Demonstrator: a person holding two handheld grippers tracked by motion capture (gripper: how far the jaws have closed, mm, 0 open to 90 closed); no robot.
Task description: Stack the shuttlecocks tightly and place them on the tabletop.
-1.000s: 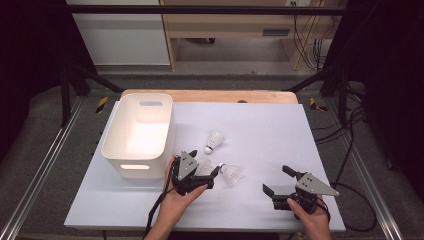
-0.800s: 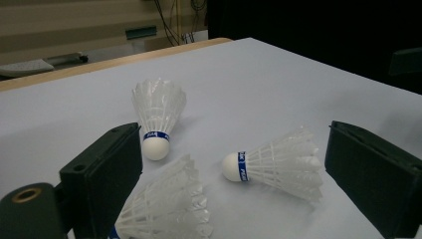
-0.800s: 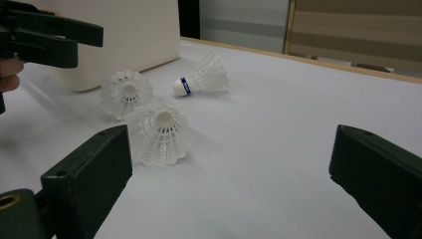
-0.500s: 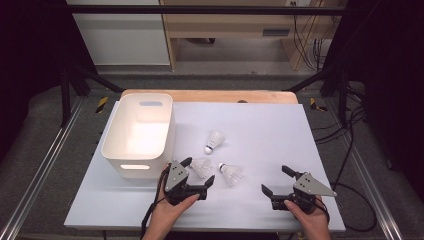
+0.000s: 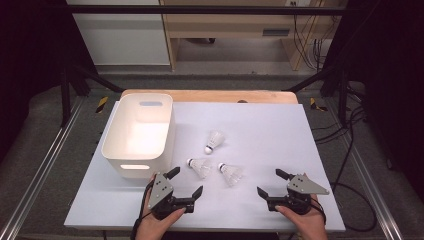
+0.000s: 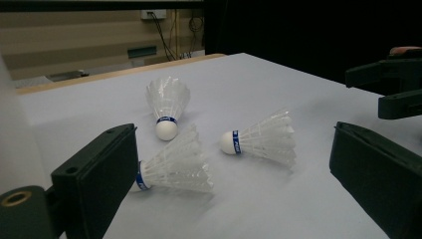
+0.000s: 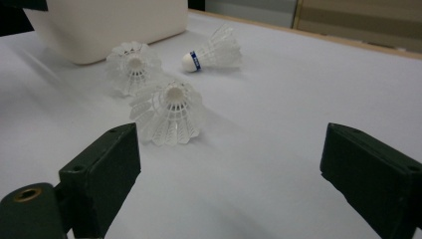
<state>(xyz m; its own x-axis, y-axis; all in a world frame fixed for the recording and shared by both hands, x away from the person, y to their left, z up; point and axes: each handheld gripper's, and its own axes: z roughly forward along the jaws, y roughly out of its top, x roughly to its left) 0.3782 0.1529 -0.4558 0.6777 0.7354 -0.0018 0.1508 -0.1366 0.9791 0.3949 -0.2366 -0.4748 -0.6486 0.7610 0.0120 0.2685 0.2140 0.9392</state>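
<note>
Three white shuttlecocks with blue bands lie on the white table: a far one (image 5: 215,141), a left one (image 5: 200,166) and a right one (image 5: 231,173). My left gripper (image 5: 185,182) stands open near the front edge. Its jaws point at the left shuttlecock (image 6: 174,164), which lies just ahead of them on the table, apart from the pads. My right gripper (image 5: 269,182) is open at the front right, facing the right shuttlecock (image 7: 169,112) from a short way off. Its jaws have just been closing a little, with nothing between them.
A white plastic bin (image 5: 137,135) stands at the left, close behind the left gripper, and looks empty. A wooden strip (image 5: 210,96) runs along the table's far edge. Bare table lies between the two grippers and to the right of the shuttlecocks.
My left gripper has drawn back toward the near edge, away from the left shuttlecock, which now lies ahead of its jaws. The right hand has stayed in place.
</note>
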